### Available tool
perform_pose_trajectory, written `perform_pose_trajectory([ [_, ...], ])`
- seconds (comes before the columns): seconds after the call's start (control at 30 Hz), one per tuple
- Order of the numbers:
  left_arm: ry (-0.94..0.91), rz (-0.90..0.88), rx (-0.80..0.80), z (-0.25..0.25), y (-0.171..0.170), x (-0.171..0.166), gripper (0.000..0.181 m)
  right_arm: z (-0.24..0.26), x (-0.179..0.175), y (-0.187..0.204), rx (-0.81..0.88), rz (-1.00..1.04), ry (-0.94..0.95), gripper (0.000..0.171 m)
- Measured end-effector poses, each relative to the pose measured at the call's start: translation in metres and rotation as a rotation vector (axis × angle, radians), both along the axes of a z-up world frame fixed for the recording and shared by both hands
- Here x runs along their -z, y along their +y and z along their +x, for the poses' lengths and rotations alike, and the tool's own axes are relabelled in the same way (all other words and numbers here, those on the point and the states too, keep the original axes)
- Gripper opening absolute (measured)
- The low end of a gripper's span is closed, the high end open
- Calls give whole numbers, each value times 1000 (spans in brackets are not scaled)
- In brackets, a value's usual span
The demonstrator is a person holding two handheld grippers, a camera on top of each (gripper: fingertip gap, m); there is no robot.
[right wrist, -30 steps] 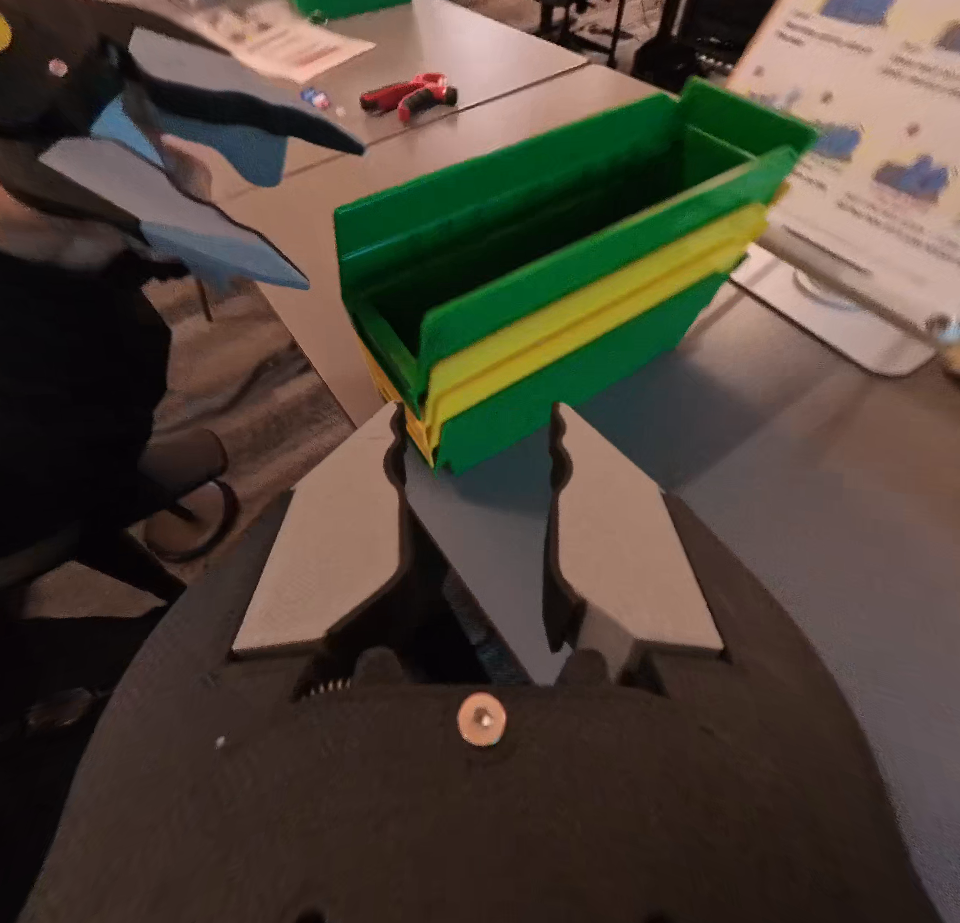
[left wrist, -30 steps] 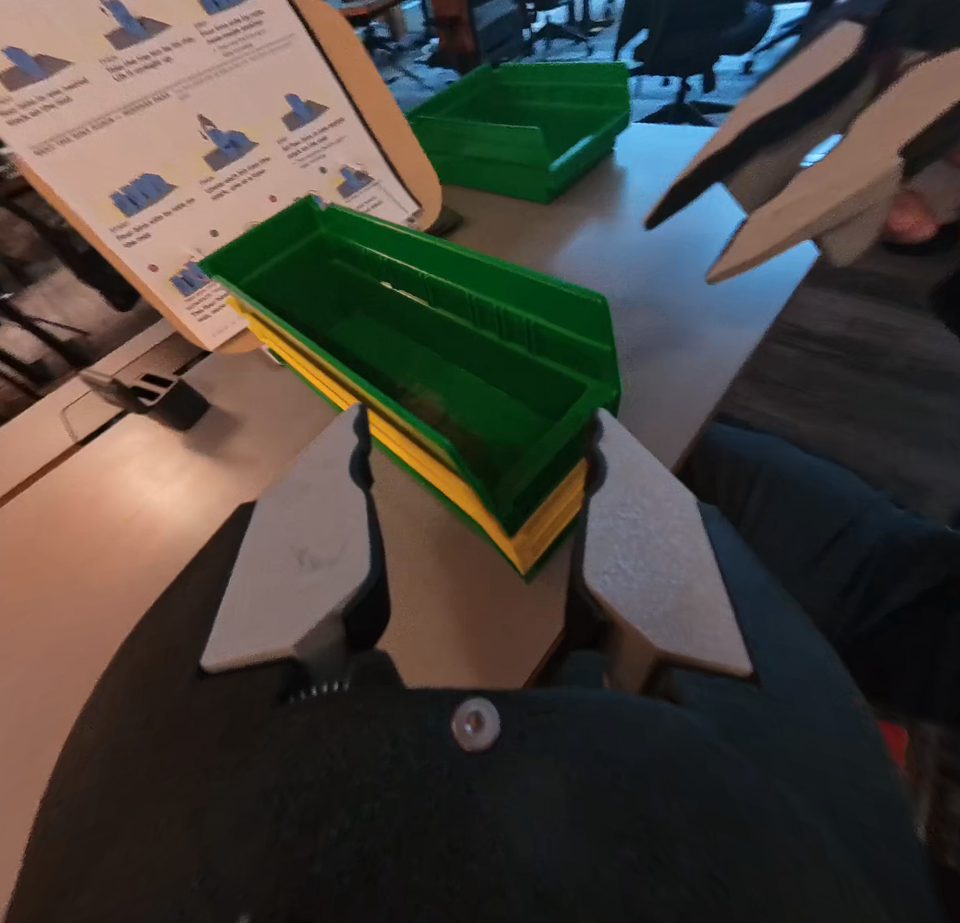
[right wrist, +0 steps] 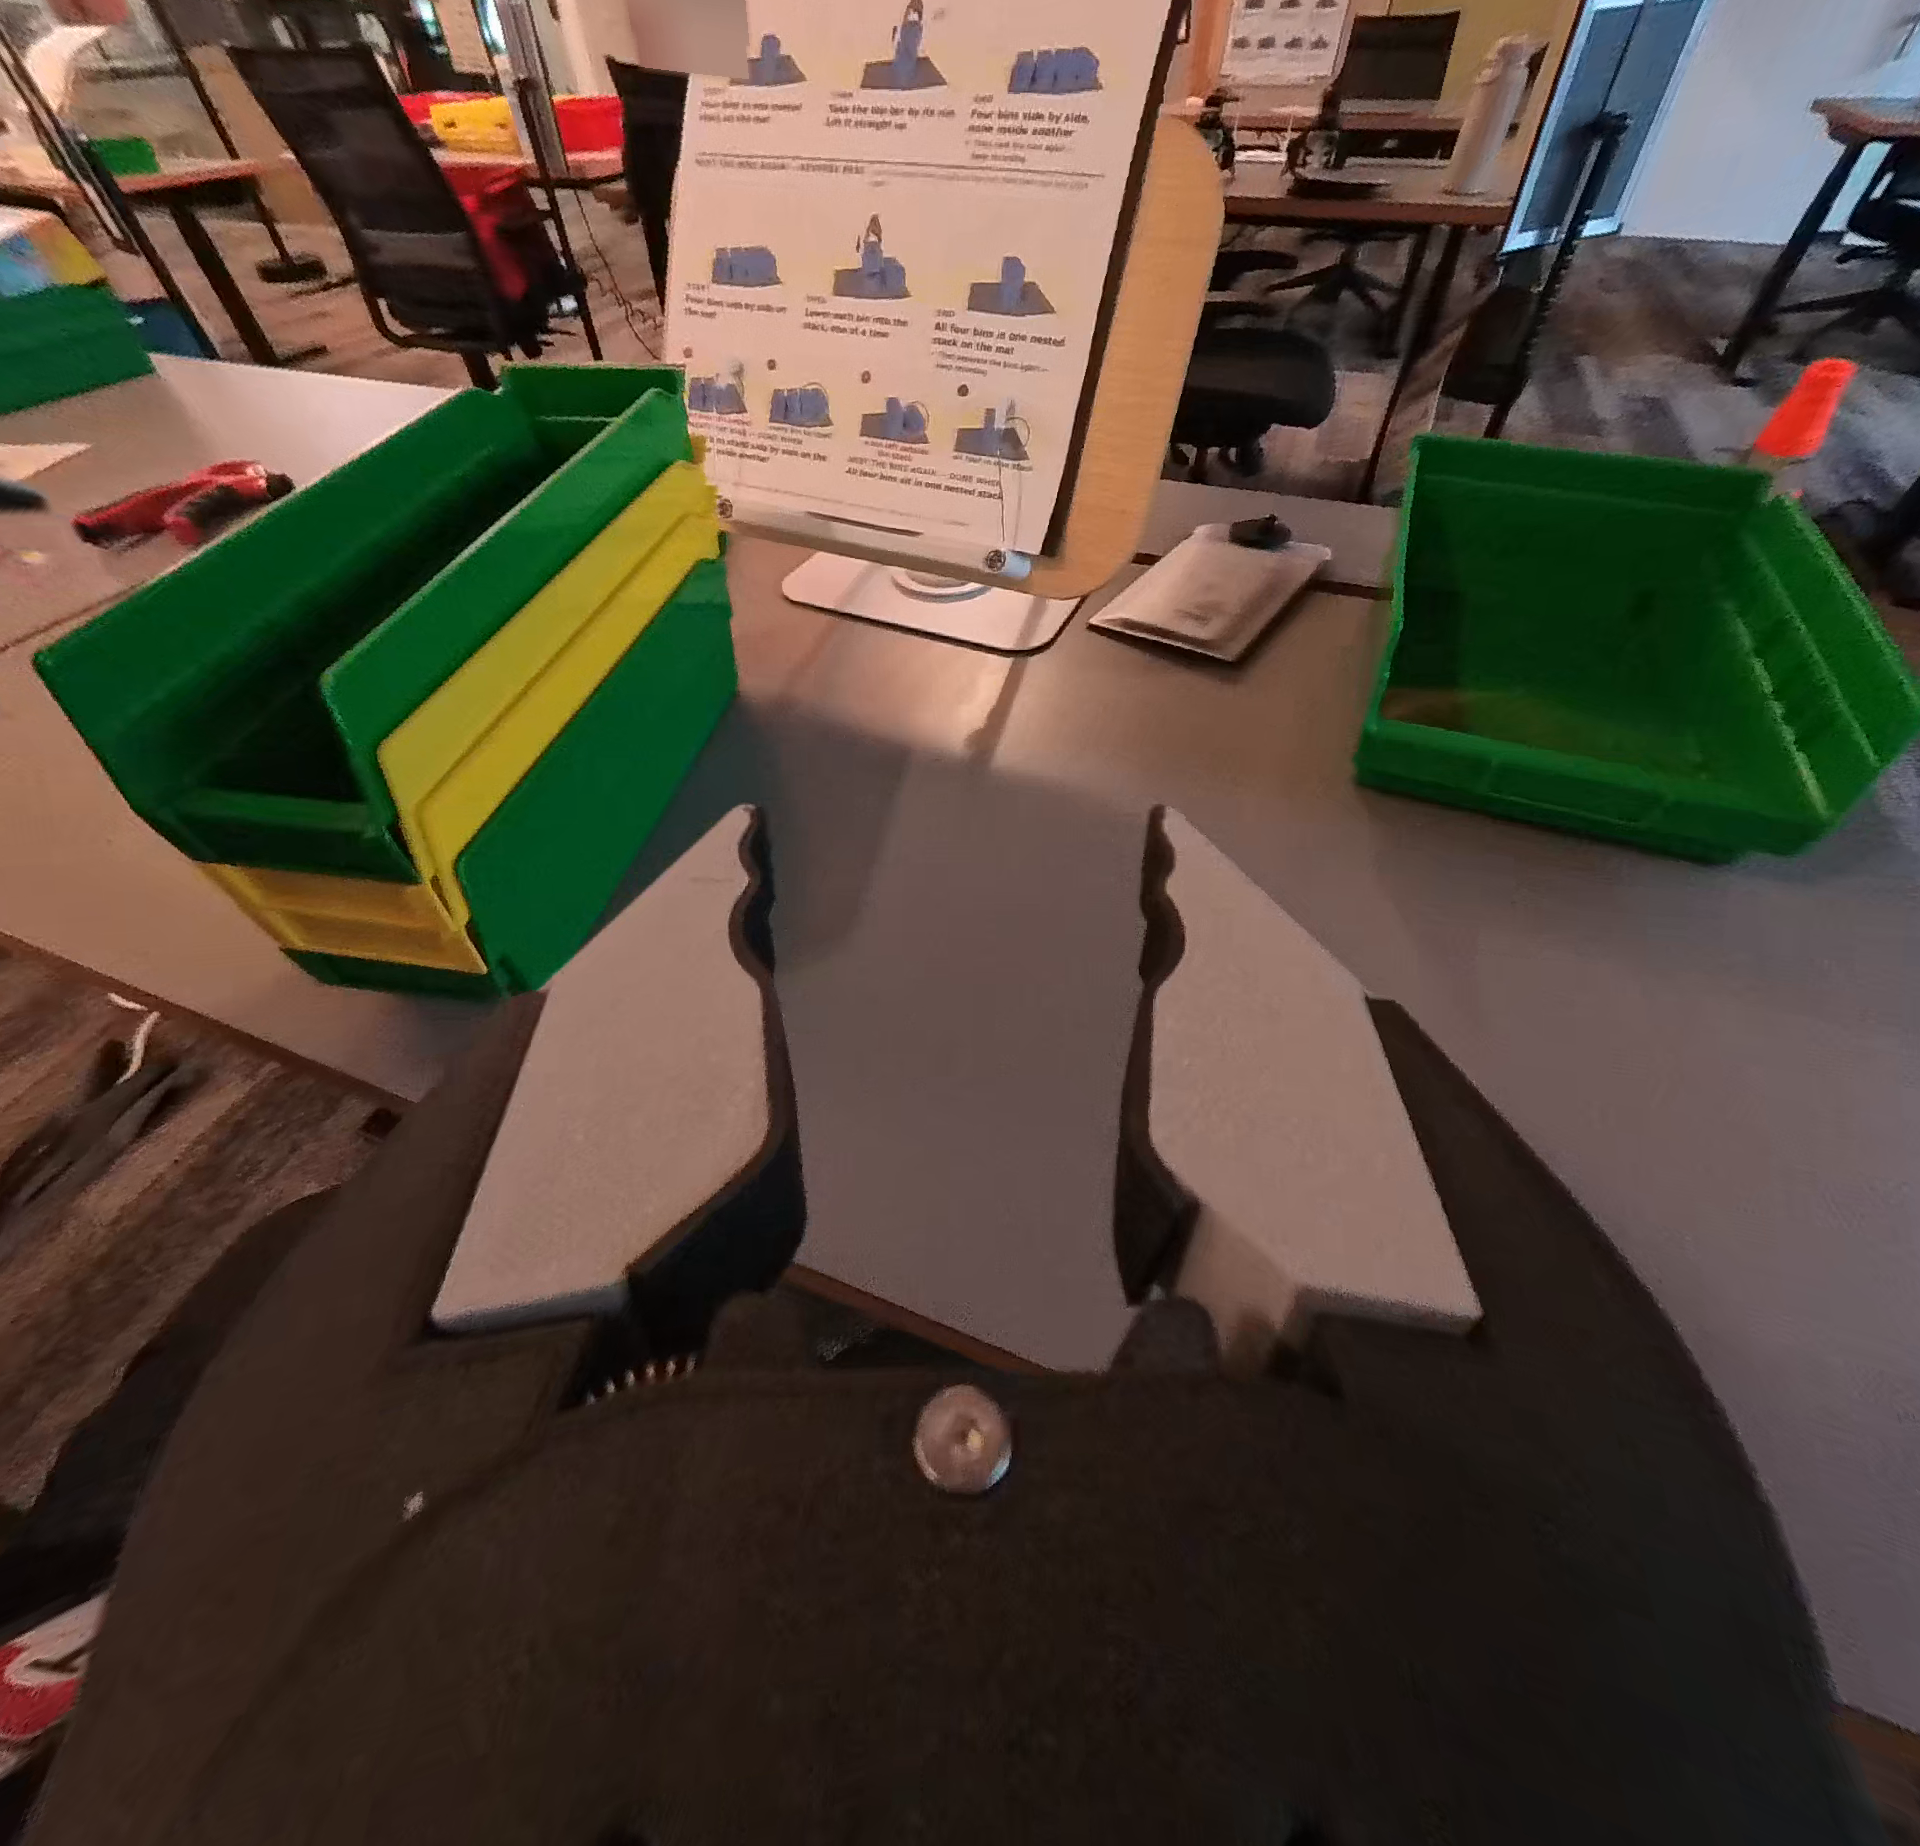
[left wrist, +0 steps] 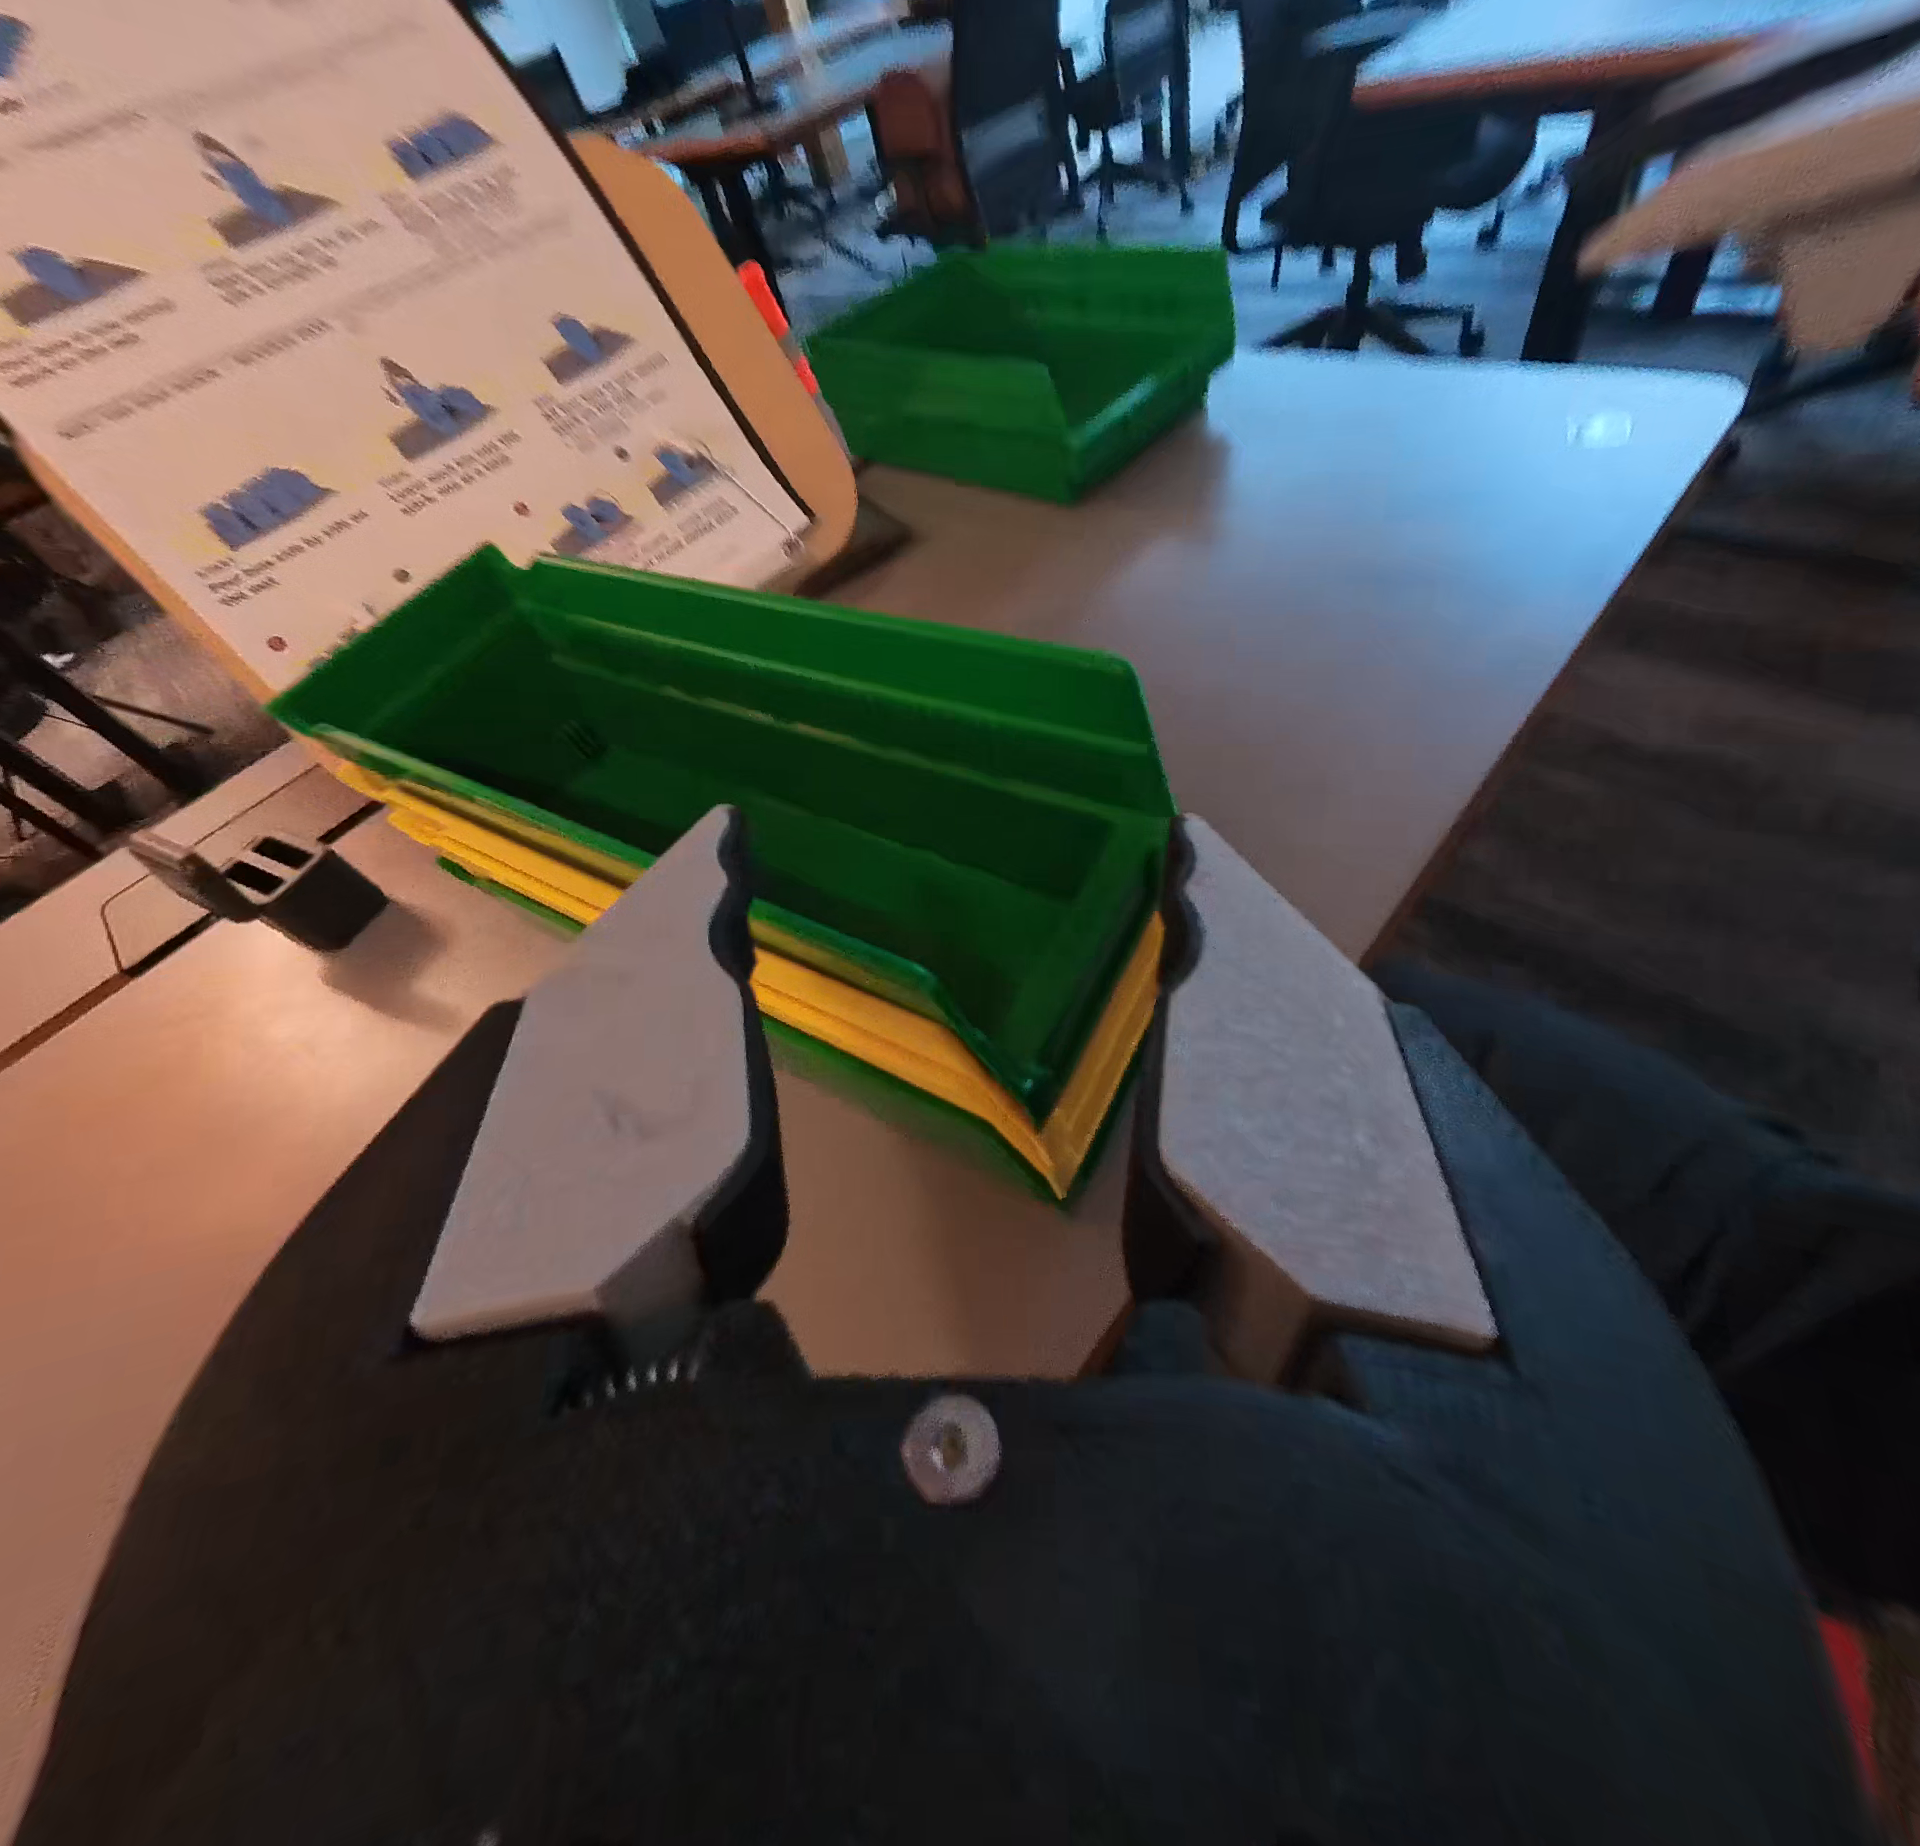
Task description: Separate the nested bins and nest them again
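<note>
A nested stack stands near the table's front edge: a green bin (left wrist: 831, 757) on top, yellow bins (left wrist: 904, 1027) under it and a green bin at the bottom. My left gripper (left wrist: 954, 861) is open, its fingers on either side of the stack's near end. In the right wrist view the stack (right wrist: 540, 653) stands at the left. My right gripper (right wrist: 954, 840) is open and empty over bare table, to the right of the stack. A single green bin (right wrist: 1610, 653) sits apart at the right; it also shows in the left wrist view (left wrist: 1029, 362).
An instruction board (right wrist: 914, 238) on a stand rises behind the stack. A grey pouch (right wrist: 1205, 591) lies beside its base. A red tool (right wrist: 177, 508) lies far left. The grey table (right wrist: 1351, 1017) ends close in front of the stack. Chairs and desks stand beyond.
My right gripper has drawn away from the stack to the right and opened wider. My left gripper has moved in, so the stack's near end now lies between its fingers.
</note>
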State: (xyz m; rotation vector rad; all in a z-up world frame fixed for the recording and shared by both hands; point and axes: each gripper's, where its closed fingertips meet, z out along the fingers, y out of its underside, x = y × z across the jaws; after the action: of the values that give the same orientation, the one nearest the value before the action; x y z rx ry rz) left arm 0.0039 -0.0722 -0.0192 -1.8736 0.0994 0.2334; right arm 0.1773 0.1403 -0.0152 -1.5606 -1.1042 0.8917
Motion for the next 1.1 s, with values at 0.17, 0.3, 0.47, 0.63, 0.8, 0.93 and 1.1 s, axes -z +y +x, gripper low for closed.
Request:
perform_pose_trajectory([
  [0.17, -90, 85, -26, -18, -5, -17, 88, -3, 4, 4, 17, -30, 7, 76],
  [0.3, -98, 101, -47, -26, -5, -19, 86, -6, 9, -1, -10, -57, 5, 82],
  [0.47, -106, 125, -14, -20, -3, -25, 83, -4, 9, -1, 27, -42, -4, 79],
  [0.63, -111, 126, 6, -17, 3, -26, 83, 1, 11, 1, 60, -27, -17, 76],
  [0.8, -113, 126, 18, -16, 9, -25, 83, 5, 18, 2, 63, -78, -45, 63],
  [0.93, -118, 126, 24, -15, 13, -24, 83, 9, 21, 4, 69, -105, -51, 56],
  [1.1, -103, 130, 12, -18, 9, -26, 83, 9, 18, 2, 48, -127, -30, 29],
])
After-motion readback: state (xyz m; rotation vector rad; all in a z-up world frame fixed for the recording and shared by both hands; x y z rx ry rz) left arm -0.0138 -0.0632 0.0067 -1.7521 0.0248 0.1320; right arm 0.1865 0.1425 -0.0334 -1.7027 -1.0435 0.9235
